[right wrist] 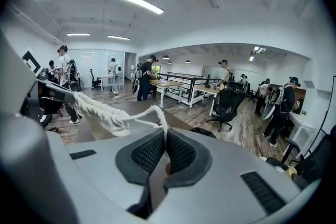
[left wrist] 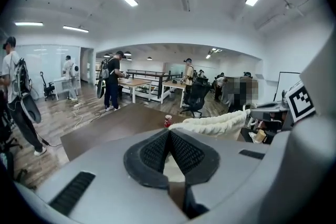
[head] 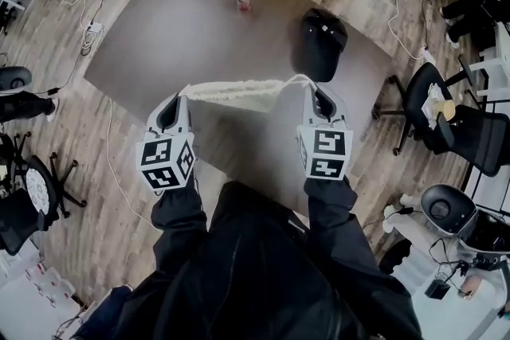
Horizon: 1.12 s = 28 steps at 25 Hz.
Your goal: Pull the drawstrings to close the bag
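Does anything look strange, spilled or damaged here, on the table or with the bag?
Nothing stands out. The cream bag hangs gathered between the left claw and the right claw, each shut on a drawstring, above the table. The red can stands upright, the black cap lies near the table's edge, and nothing is spilled.

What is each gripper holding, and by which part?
Both hold the cream drawstring bag: right gripper pinches its drawstring loop, left gripper the bag's opposite end.
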{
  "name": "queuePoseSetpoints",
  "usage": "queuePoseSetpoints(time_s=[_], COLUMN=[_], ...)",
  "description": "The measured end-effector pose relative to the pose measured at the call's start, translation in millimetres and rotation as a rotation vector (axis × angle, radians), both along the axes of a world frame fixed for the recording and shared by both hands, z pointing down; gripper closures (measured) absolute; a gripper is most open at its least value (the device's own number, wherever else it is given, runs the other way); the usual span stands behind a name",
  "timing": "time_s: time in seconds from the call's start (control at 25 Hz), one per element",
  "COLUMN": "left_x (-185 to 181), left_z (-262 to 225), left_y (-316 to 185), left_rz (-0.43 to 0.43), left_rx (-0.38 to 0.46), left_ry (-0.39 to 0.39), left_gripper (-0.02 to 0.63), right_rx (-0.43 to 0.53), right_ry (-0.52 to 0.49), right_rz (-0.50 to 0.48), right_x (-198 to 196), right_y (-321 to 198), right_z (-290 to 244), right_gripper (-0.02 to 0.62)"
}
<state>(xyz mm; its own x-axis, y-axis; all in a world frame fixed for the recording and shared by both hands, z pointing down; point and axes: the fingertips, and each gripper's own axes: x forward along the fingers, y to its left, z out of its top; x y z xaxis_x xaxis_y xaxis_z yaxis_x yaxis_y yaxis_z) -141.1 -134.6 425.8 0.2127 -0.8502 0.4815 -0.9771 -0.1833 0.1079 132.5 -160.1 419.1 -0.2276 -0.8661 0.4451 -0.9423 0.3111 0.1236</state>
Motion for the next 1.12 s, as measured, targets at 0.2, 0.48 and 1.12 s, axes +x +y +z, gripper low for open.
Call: queuePoseSetpoints(time_s=[0.2, 0.48, 1.12], left_x=[-17.1, -34.8, -76.5], left_z=[-13.1, -20.3, -26.3], left_y=[7.3, 18.5, 23.1], left_rz=[-0.067, -0.12, -0.232], left_rx=[0.024, 0.038, 0.045], left_ry=[-0.01, -0.016, 0.002], left_gripper=[0.574, 0.574, 0.574], right_rx=[-0.002, -0.007, -0.024], right_ry=[-0.027, -0.03, -0.038], right_rz=[0.075, 0.115, 0.198], right_x=[8.4, 18.8, 43.9], right_y=[6.3, 17.6, 25.5], right_z=[-5.0, -3.9, -2.6], right_gripper=[0.569, 0.569, 0.569])
